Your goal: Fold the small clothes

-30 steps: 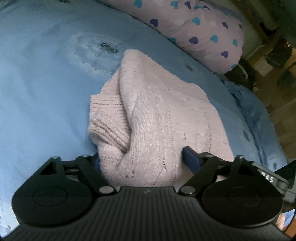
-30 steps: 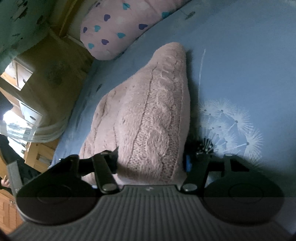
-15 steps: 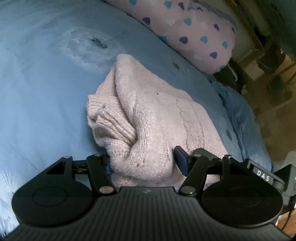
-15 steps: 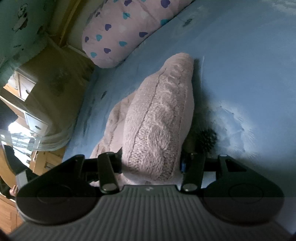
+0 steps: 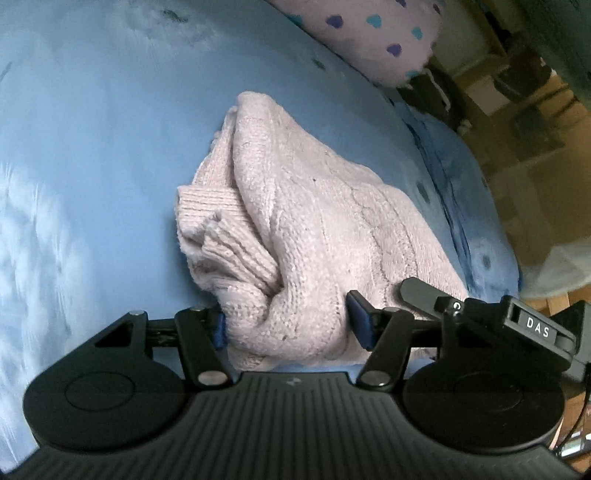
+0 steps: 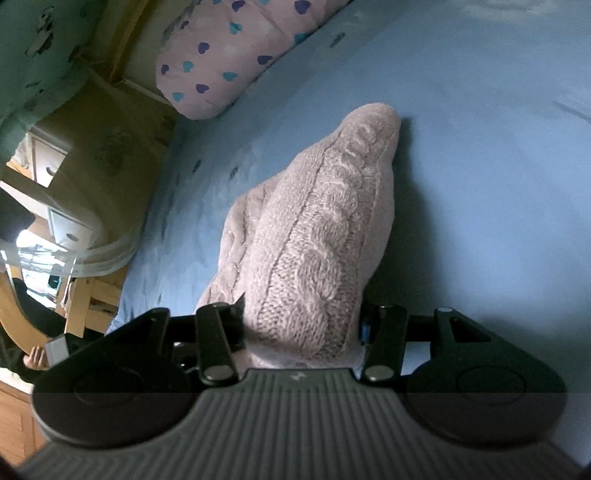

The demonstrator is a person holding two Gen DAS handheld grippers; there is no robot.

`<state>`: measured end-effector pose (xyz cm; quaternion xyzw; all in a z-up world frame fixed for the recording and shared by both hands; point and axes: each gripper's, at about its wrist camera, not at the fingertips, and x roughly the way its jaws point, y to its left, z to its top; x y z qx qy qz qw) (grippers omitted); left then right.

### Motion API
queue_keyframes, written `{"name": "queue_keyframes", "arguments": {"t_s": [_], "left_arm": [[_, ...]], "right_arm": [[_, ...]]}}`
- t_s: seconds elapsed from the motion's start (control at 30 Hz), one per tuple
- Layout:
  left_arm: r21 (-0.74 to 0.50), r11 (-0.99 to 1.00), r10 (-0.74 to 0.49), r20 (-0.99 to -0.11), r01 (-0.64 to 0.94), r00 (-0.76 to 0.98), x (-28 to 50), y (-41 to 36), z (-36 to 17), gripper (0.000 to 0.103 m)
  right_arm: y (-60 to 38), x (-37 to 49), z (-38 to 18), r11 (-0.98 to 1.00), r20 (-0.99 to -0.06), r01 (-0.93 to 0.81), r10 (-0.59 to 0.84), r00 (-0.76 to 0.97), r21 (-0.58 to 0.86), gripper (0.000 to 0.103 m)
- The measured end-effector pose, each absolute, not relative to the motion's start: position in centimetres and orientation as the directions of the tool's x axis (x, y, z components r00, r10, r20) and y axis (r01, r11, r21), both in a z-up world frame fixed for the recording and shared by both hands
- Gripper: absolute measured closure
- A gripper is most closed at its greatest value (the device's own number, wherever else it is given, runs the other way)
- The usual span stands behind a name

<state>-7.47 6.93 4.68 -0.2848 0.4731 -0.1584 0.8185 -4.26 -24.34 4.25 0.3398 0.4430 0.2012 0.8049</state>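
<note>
A small pale pink cable-knit sweater [image 5: 317,221] is bunched up over the blue bed sheet [image 5: 92,147]. My left gripper [image 5: 288,325] is shut on its near folded edge, blue pads pressing a thick wad, ribbed cuff hanging at the left. In the right wrist view the same sweater [image 6: 317,236] rises in a cone from my right gripper [image 6: 303,328], which is shut on its near end. The fabric hides the fingertips of both grippers. The other gripper's black body [image 5: 517,321] shows at the right in the left wrist view.
A pink pillow with blue and purple hearts [image 6: 229,55] lies at the head of the bed, also in the left wrist view [image 5: 369,33]. The bed edge [image 5: 480,221] drops to a wooden floor with furniture [image 6: 55,192].
Both grippers have pinched tighter on the sweater and gathered it. The sweater has bunched into a narrower, taller heap, and both views have shifted across the bed.
</note>
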Motion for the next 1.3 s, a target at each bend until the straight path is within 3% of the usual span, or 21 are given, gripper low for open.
{"name": "queue_keyframes", "arguments": {"t_s": [0.33, 0.53, 0.8, 0.97, 1.03, 1.1, 1.3], "left_arm": [[-0.518, 0.854, -0.469, -0.723, 0.050, 0.508, -12.4, 4.8, 5.6, 0.036], [-0.477, 0.878, -0.427, -0.743, 0.039, 0.516, -12.8, 5.0, 5.1, 0.034], [-0.330, 0.941, -0.310, -0.755, 0.074, 0.578, -14.6, 4.1, 6.7, 0.033], [-0.248, 0.966, -0.239, -0.748, 0.073, 0.619, -16.4, 4.2, 7.7, 0.033], [-0.223, 0.971, -0.224, -0.741, 0.083, 0.634, -17.1, 3.8, 8.2, 0.025], [-0.216, 0.973, -0.220, -0.732, 0.086, 0.644, -17.8, 3.5, 8.6, 0.020], [-0.137, 0.986, -0.168, -0.735, 0.099, 0.657, -19.1, 1.4, 8.8, 0.011]], "right_arm": [[-25.5, -8.6, 3.7, 0.756, -0.625, -0.013, 0.550, 0.554, 0.654, 0.049], [-24.4, -9.6, 3.3, 0.841, -0.669, -0.044, 0.459, 0.585, 0.539, 0.042], [-25.1, -11.9, 3.9, 0.867, -0.638, -0.076, 0.418, 0.647, 0.492, 0.040], [-24.7, -14.0, 4.9, 0.914, -0.611, -0.132, 0.358, 0.706, 0.384, 0.040], [-24.4, -14.6, 5.1, 0.932, -0.602, -0.148, 0.330, 0.727, 0.332, 0.039], [-24.1, -15.3, 5.2, 0.944, -0.596, -0.164, 0.309, 0.741, 0.285, 0.027], [-24.2, -16.7, 4.7, 0.954, -0.609, -0.170, 0.289, 0.738, 0.247, 0.027]]}}
